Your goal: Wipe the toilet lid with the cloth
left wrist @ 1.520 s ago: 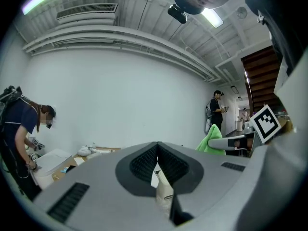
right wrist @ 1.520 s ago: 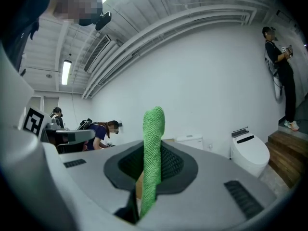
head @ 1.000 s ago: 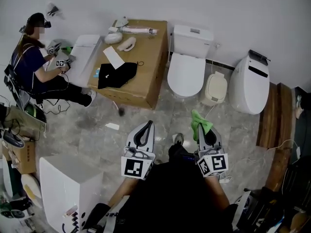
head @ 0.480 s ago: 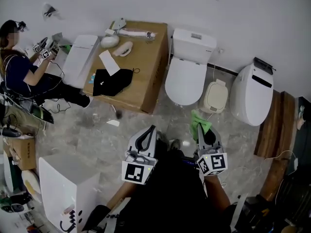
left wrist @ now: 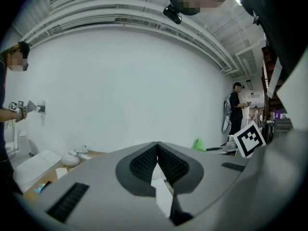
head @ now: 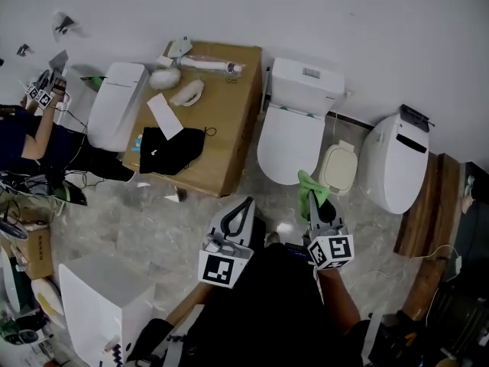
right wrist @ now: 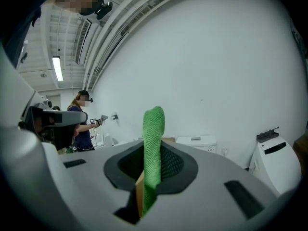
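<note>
We see a grey marbled floor [head: 145, 220] carrying a white toilet [head: 294, 128] against the wall, a second, rounder toilet [head: 393, 163] to its right and a small beige object [head: 338, 170] between them. Left of the white toilet stands a large cardboard box [head: 225, 140], with a long white fixture [head: 116, 105] just beside it, a white cabinet [head: 99, 293] nearer us and wooden boards [head: 428, 228] along the right edge. On the box top we find a black cloth [head: 172, 150], a white sheet of paper [head: 165, 115] and some white pieces [head: 186, 94] toward the wall.

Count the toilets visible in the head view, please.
3. A toilet with a cistern stands right of the cardboard box, a rounded toilet further right, a third toilet left of the box. None looks hidden.
</note>
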A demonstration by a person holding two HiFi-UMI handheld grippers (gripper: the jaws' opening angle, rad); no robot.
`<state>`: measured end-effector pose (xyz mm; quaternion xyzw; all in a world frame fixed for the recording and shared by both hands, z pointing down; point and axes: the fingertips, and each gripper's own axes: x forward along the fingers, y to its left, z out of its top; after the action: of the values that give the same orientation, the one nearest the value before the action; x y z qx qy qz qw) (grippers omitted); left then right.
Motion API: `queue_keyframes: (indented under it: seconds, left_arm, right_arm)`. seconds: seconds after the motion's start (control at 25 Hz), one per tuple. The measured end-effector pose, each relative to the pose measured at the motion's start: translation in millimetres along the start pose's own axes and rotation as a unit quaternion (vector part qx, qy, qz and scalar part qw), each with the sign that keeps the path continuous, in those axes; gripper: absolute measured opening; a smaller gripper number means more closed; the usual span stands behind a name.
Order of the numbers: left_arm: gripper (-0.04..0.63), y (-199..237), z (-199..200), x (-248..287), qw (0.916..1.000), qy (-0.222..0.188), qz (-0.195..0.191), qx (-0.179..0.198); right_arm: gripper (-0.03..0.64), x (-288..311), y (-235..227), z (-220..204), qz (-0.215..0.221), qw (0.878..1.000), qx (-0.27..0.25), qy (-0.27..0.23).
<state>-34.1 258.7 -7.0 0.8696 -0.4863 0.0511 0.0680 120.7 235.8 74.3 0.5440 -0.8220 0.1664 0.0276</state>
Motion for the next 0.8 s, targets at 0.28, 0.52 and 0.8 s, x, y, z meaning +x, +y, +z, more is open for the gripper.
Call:
queue_keyframes:
  seconds: [0.28, 0.52, 0.8]
  left_arm:
    - [0.008, 45.8, 11.6, 65.3, 0.9986, -0.004, -0.043, 0.029]
    - [0.008, 77.2, 13.2, 113.2, 0.9989, 0.009, -0.043, 0.014]
    - [0.008, 127.0, 4.2, 175.4, 0.9991, 0.031, 0.009, -0.028]
  right_arm:
    - [0.054, 91.9, -24.2, 10.5, -0.015, 1.0, -0.01, 0.01]
    - [0.054, 159.1, -50.6, 11.4, -0.014, 0.999, -0.008, 0.033]
    - [0.054, 254.5, -96.6, -10.2, 0.003, 0.995, -0.024, 0.095]
